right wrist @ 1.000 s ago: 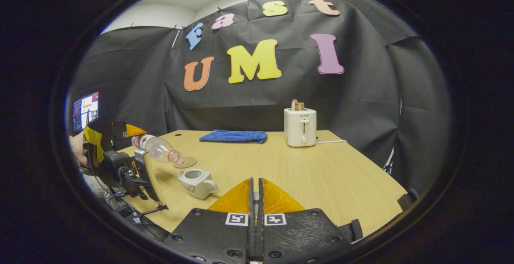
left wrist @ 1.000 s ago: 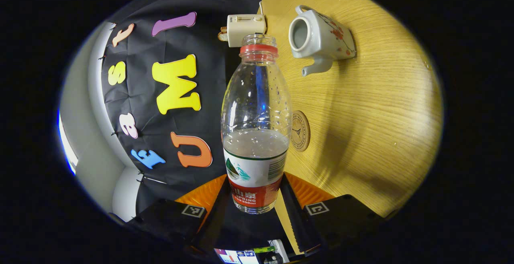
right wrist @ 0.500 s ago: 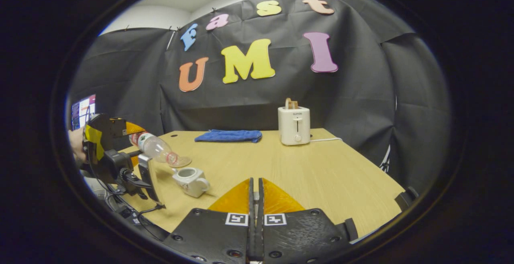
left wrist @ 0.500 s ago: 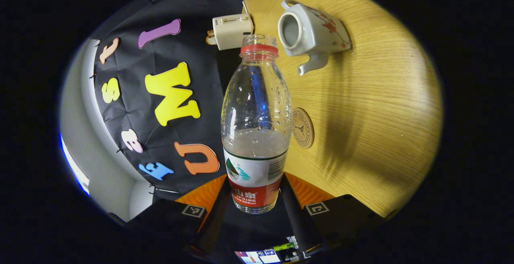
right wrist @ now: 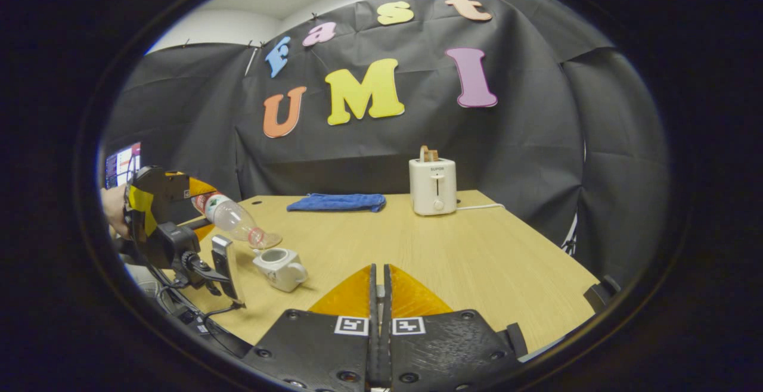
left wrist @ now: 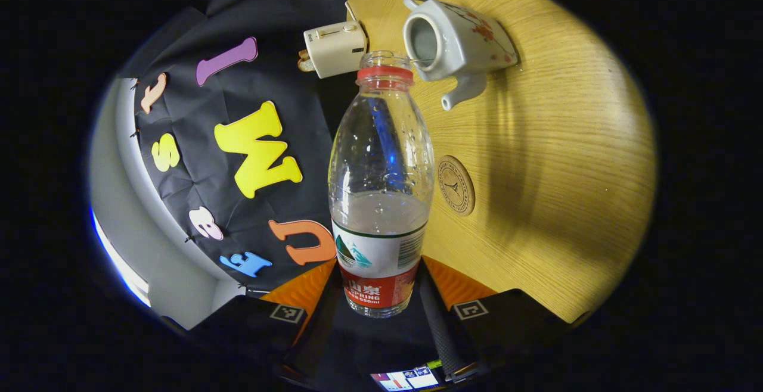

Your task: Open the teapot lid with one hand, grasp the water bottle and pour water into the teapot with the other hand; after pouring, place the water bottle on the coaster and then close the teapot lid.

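My left gripper [left wrist: 378, 296] is shut on the lower body of a clear water bottle [left wrist: 381, 201] with a red neck ring, no cap, and about half full. The bottle is tipped, its mouth close to the open top of the white flowered teapot [left wrist: 456, 37]. A round coaster [left wrist: 456, 184] lies on the table beside the bottle. From the right gripper view, the bottle [right wrist: 229, 219] slants down over the lidless teapot [right wrist: 279, 267]. My right gripper [right wrist: 379, 273] is shut above the table, and a small pale sliver, seemingly the lid, shows between its fingers.
A white toaster [right wrist: 433, 185] with bread in it stands at the back of the wooden table [right wrist: 477, 249], its cord running right. A blue cloth [right wrist: 337, 202] lies at the back left. A hand [right wrist: 113, 207] holds the left gripper, and a screen [right wrist: 122, 164] glows behind it.
The left gripper has carried the tilted bottle closer to the teapot, so the mouth now sits next to the opening. The right gripper has stayed shut and drifted only slightly.
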`<state>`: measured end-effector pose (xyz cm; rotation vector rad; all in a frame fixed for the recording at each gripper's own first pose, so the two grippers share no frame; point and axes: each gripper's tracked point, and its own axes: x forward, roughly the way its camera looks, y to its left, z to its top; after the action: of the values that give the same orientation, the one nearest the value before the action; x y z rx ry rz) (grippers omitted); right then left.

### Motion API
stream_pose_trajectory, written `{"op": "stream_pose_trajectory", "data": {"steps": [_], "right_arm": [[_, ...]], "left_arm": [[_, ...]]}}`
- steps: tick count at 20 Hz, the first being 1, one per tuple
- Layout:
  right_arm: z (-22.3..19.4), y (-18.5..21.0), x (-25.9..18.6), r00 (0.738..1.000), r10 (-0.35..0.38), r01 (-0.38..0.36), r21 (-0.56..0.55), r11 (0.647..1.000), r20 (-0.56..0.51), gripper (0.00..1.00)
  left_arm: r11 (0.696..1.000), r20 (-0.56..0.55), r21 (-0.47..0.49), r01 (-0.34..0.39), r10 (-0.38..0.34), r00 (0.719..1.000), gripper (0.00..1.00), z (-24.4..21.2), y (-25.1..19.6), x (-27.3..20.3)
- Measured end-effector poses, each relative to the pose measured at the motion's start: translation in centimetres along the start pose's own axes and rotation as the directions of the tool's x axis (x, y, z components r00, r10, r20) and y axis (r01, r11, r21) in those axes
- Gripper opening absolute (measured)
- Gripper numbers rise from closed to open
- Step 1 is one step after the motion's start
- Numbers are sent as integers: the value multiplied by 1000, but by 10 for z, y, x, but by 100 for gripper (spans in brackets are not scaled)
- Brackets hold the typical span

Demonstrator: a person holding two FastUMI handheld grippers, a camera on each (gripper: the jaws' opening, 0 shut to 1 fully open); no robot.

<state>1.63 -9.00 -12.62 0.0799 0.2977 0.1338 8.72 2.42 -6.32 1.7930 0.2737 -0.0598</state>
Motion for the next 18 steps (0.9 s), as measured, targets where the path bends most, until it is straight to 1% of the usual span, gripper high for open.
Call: {"op": "stream_pose_trajectory", "data": {"steps": [6, 9, 13, 16, 18], "right_arm": [[2, -5, -1, 1000, -9, 9, 1, 1000, 5, 0], [2, -7, -2, 1000, -20, 20, -9, 1000, 9, 0], [4, -5, -3, 1000, -14, 14, -12, 1000, 18, 0], [5, -6, -4, 1000, -15, 15, -8, 1000, 22, 0], [5, -7, -5, 1000, -20, 20, -14, 1000, 24, 0]], "left_arm": [[997, 6, 66, -41, 41, 999, 75, 4, 20, 3], [996, 7, 85, -40, 40, 999, 75, 6, 22, 5], [992, 5, 124, -39, 39, 999, 75, 6, 28, 5], [986, 4, 152, -64, 64, 998, 75, 6, 38, 2], [984, 6, 167, -63, 62, 998, 76, 7, 39, 1]]}}
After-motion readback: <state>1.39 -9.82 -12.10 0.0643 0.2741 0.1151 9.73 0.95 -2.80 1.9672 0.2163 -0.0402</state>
